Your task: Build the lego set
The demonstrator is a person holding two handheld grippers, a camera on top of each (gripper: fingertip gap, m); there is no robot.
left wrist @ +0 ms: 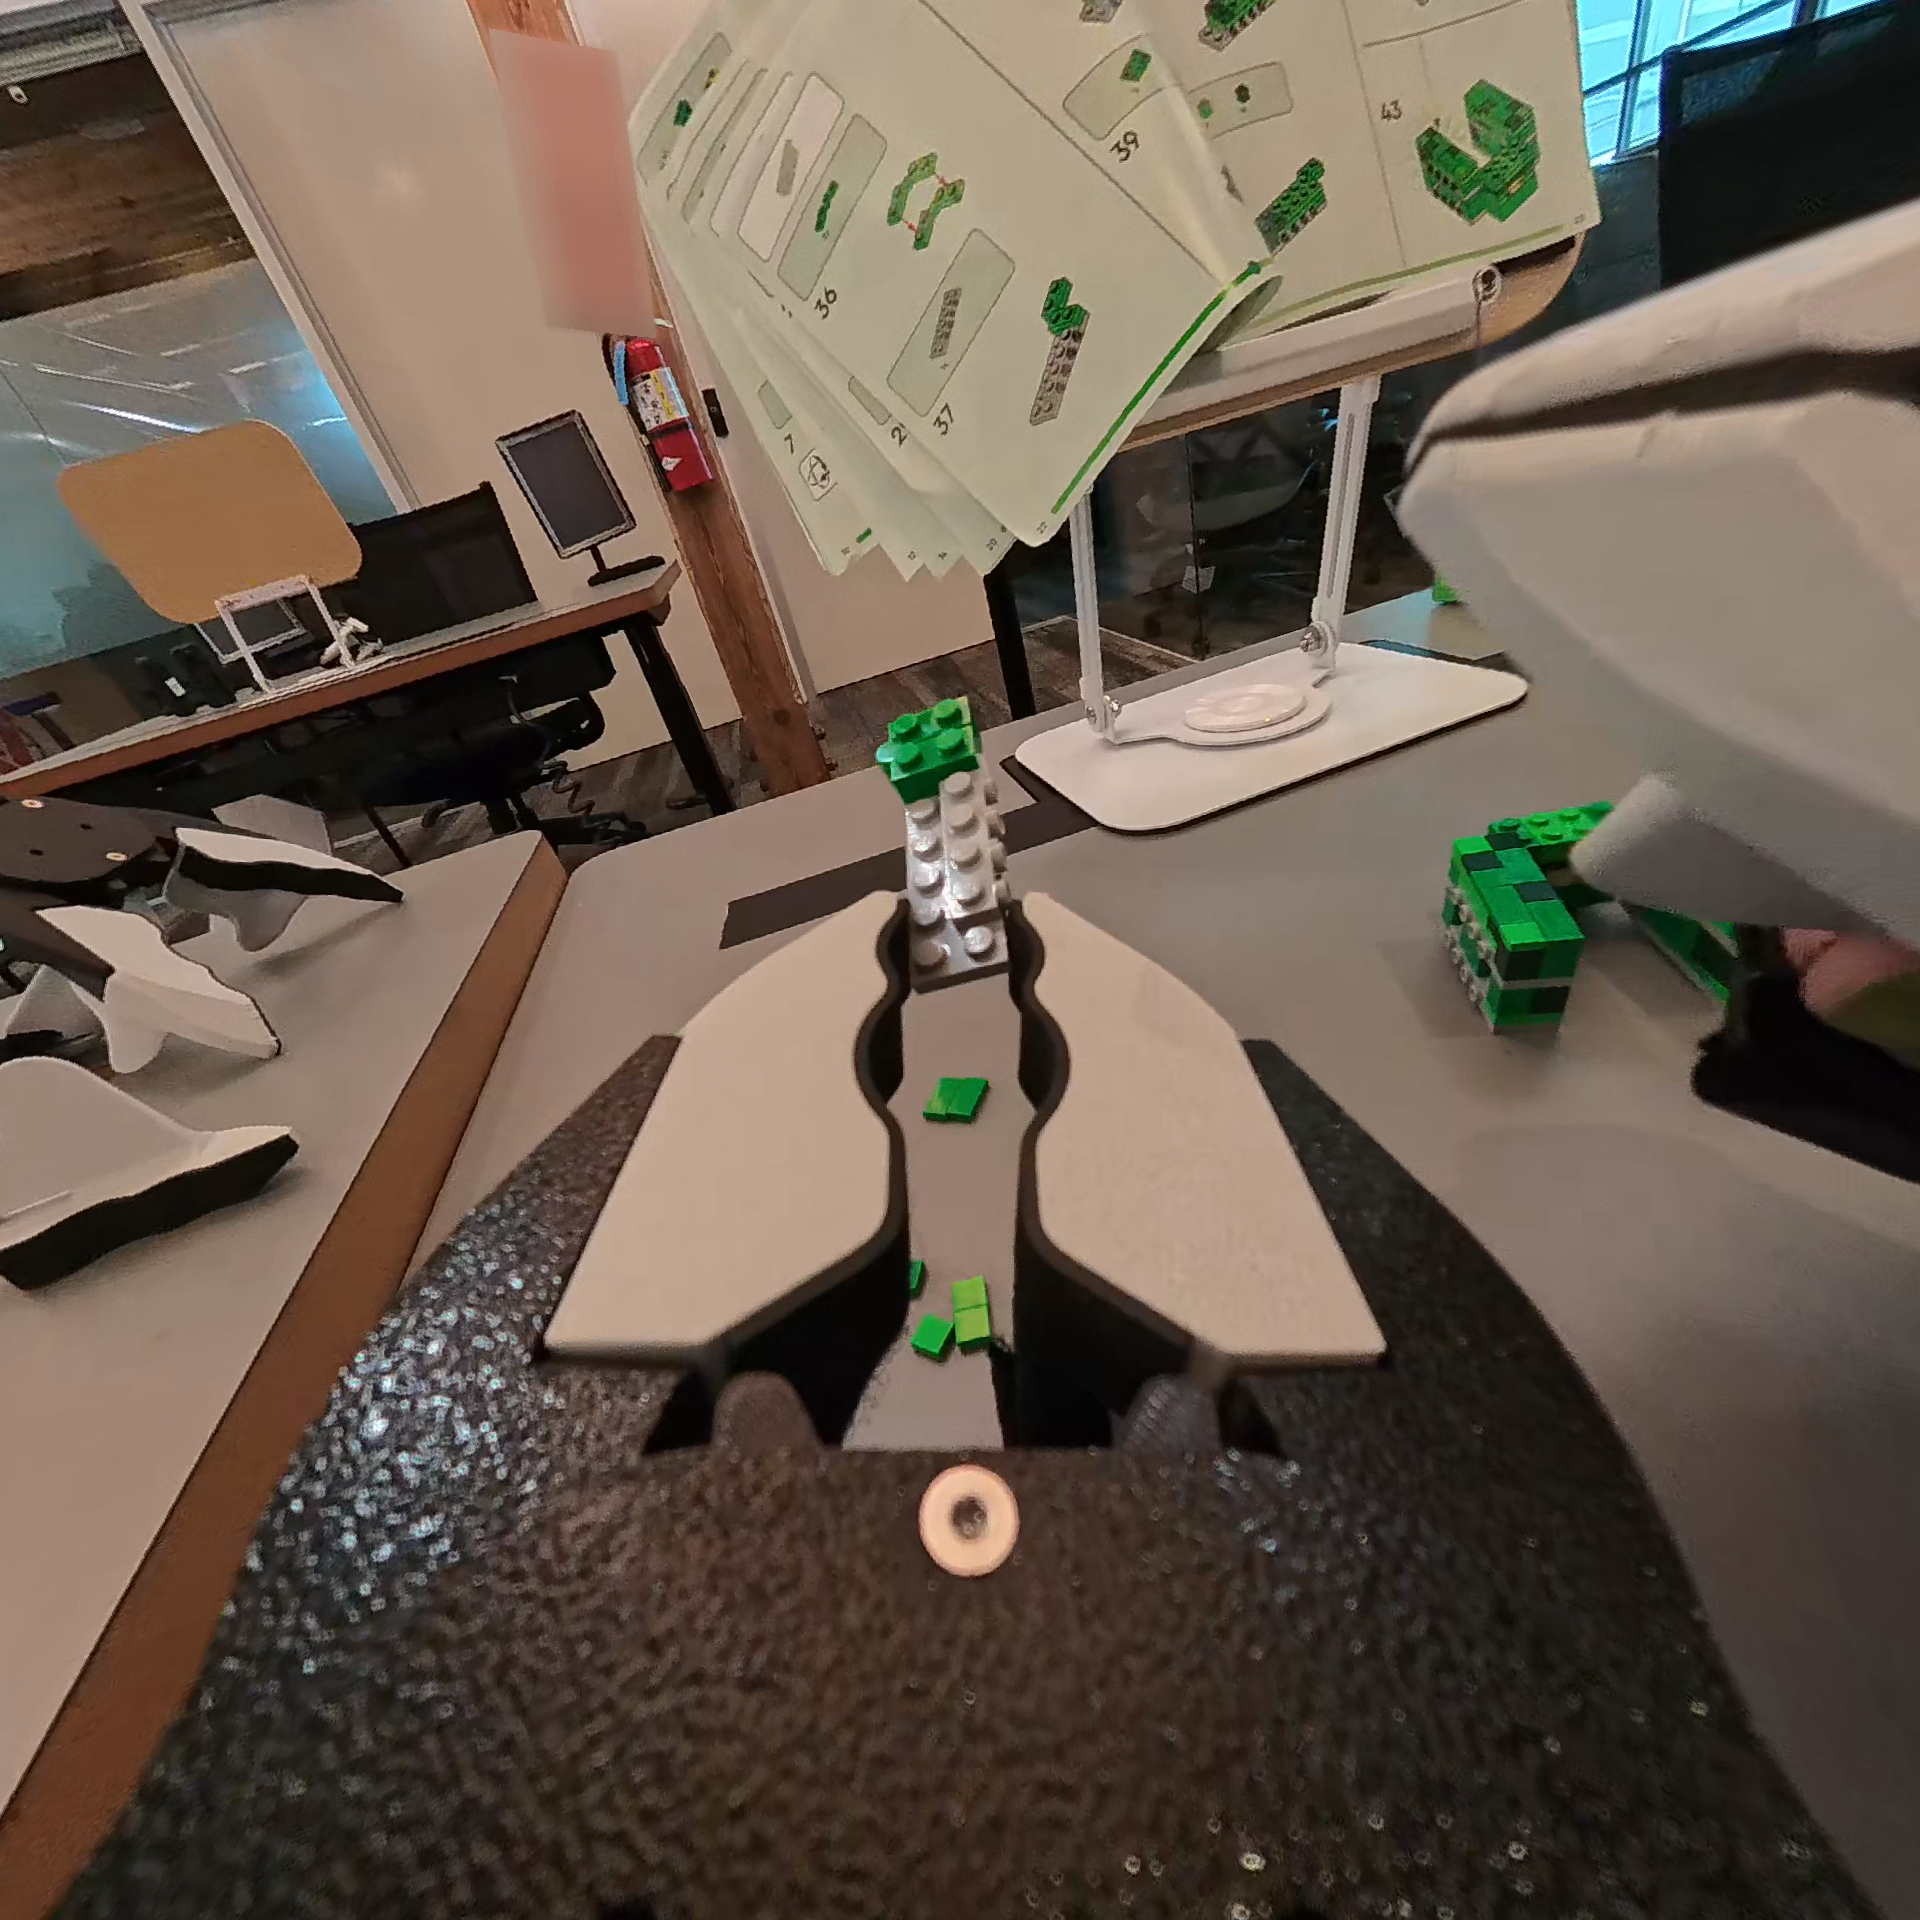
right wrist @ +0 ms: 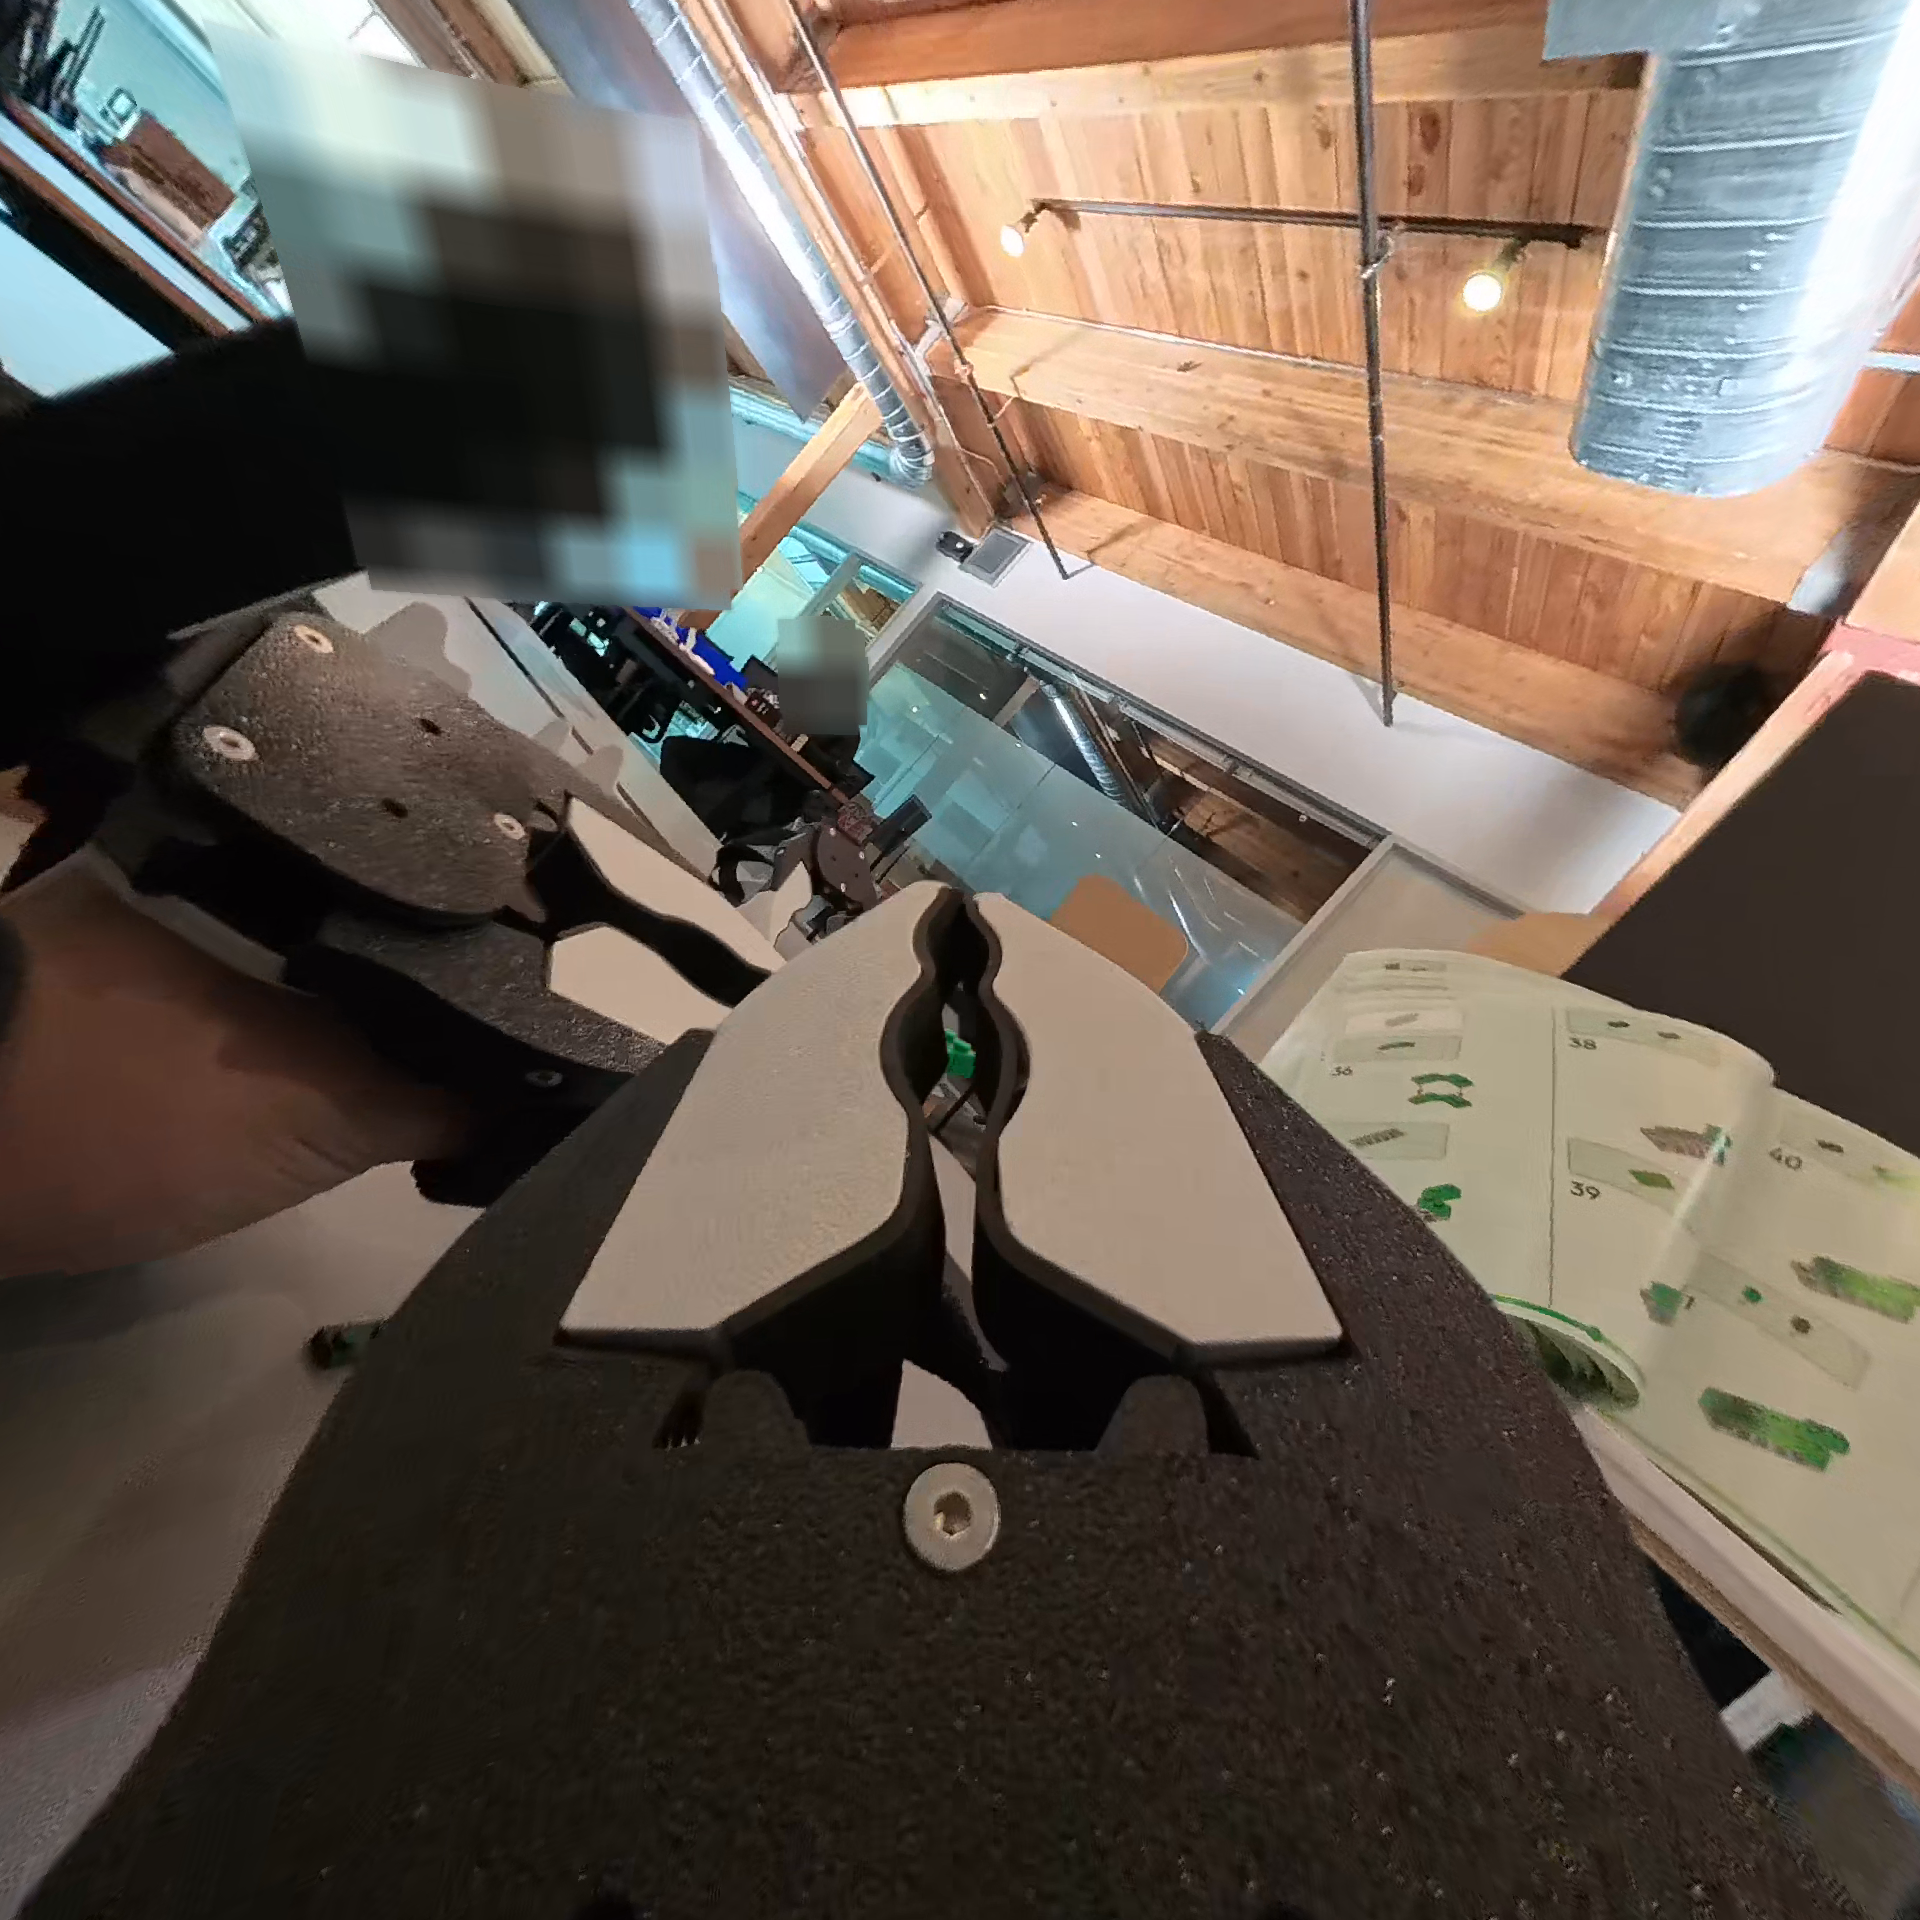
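Note:
In the left wrist view my left gripper (left wrist: 956, 930) is shut on the near end of a long grey studded plate (left wrist: 954, 868). The plate points away and carries a green 2x2 brick (left wrist: 930, 746) at its far end. Loose green tiles (left wrist: 956, 1099) lie on the grey table below the fingers, with more nearer (left wrist: 961, 1322). A built green block assembly (left wrist: 1512, 925) stands on the table at right. My right gripper (left wrist: 1605, 847) hangs blurred over it. In the right wrist view my right gripper (right wrist: 961, 914) points up with jaws nearly touching. A green bit (right wrist: 958, 1055) shows through the gap. The left gripper (right wrist: 665, 956) is at left.
An open instruction booklet (left wrist: 1039, 260) rests on a white stand (left wrist: 1299, 727) at the back of the table; it also shows in the right wrist view (right wrist: 1610, 1195). Spare gripper parts (left wrist: 156, 935) lie on a second table at left. A hand (right wrist: 156, 1091) holds the left gripper. About 9 cm separates my left fingertips from my right.

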